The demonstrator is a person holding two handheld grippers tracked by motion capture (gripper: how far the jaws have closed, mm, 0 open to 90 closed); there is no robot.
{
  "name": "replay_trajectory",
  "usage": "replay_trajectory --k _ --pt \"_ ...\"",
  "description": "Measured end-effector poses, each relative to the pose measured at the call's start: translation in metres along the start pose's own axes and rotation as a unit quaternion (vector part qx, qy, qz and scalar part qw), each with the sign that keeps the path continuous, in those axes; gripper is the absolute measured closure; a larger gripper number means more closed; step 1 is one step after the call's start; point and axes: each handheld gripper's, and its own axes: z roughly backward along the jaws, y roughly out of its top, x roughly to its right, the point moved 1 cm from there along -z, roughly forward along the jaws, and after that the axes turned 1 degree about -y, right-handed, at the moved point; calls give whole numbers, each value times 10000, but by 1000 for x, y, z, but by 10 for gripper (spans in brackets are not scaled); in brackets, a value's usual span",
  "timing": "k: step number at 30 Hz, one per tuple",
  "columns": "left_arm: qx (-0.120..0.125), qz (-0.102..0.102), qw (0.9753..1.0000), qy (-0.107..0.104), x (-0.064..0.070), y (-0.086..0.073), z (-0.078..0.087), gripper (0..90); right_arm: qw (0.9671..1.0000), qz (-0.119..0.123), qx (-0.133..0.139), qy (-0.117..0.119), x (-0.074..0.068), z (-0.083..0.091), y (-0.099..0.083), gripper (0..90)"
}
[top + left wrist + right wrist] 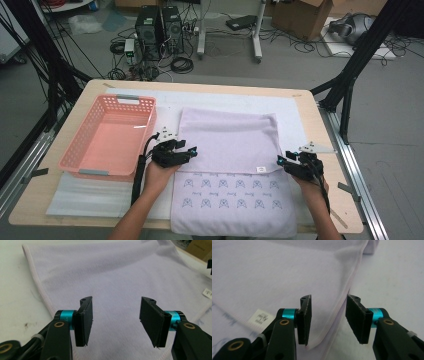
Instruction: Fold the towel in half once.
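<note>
Now both spread: left gripper (pixel 115 320) over towel (pixel 227 137), right gripper (pixel 328 317) astride its 3 o'clock hem; may catch one layer only.

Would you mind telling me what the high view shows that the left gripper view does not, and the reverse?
High view alone: the pink basket left of the lilac towel, the towel's printed lower layer, and the right gripper at its right edge. Left gripper view alone: the left gripper close up, jaws apart above plain cloth. Both: the towel and its small white label.
</note>
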Motion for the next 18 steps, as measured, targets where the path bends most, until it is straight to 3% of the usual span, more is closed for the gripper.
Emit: replay_trajectory --k 4,9,11,15,18 --pt "25 -89 9999 51 2 -12 11 454 10000 37 -86 28 -8 4 -16 564" --pt "-12 -20 9999 114 -2 -26 24 450 9997 96 -231 15 -14 6 -19 584" --pt "-48 -85 9998 167 -4 -30 29 450 9994 179 -285 2 -17 6 -21 587" --pt "-25 4 9999 160 -9 -32 37 451 9992 215 -324 86 -22 12 -23 598" --pt "-47 13 9998 176 -6 -33 39 451 9988 323 -376 10 -24 13 -27 634"
